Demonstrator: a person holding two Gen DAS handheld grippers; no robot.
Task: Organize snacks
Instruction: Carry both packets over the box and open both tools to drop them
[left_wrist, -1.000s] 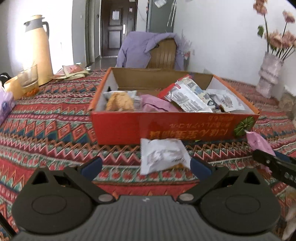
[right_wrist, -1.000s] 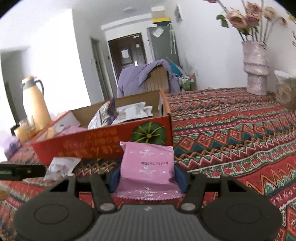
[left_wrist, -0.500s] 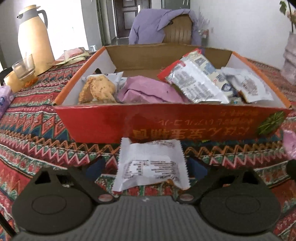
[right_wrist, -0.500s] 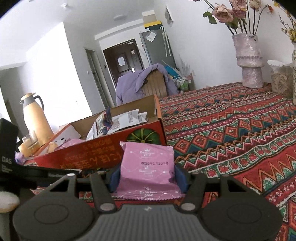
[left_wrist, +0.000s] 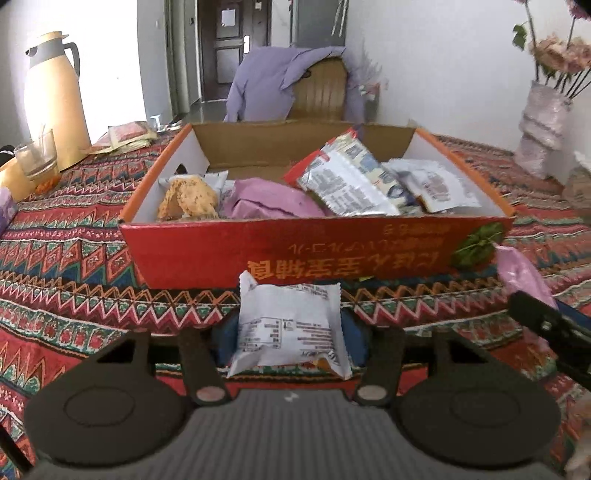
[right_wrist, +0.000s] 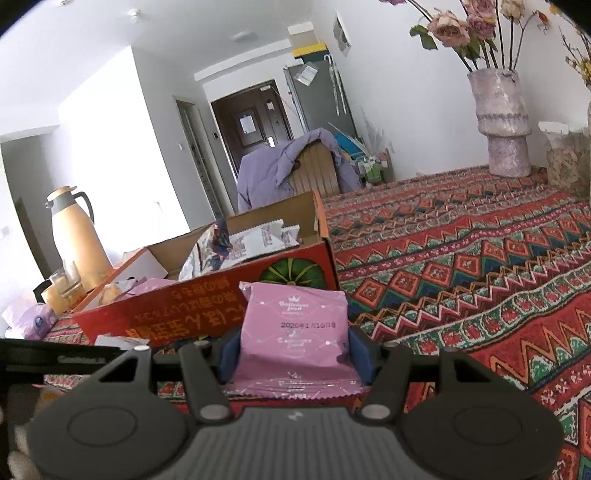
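Note:
A red cardboard box (left_wrist: 317, 251) stands on the patterned tablecloth and holds several snack packets. My left gripper (left_wrist: 290, 332) is shut on a white snack packet (left_wrist: 290, 325), held just in front of the box's near wall. My right gripper (right_wrist: 293, 350) is shut on a pink snack packet (right_wrist: 295, 332), held near the box's right corner (right_wrist: 295, 273). The pink packet also shows in the left wrist view (left_wrist: 521, 273) at the right.
A yellow thermos (left_wrist: 55, 99) and a glass (left_wrist: 37, 155) stand at the far left. A vase of flowers (right_wrist: 502, 122) stands at the far right by the wall. A chair draped with purple cloth (left_wrist: 295, 88) is behind the box.
My left gripper has closed on the white packet and lifted it slightly, pulling back a little from the box. My right gripper keeps holding the pink packet and has risen a little.

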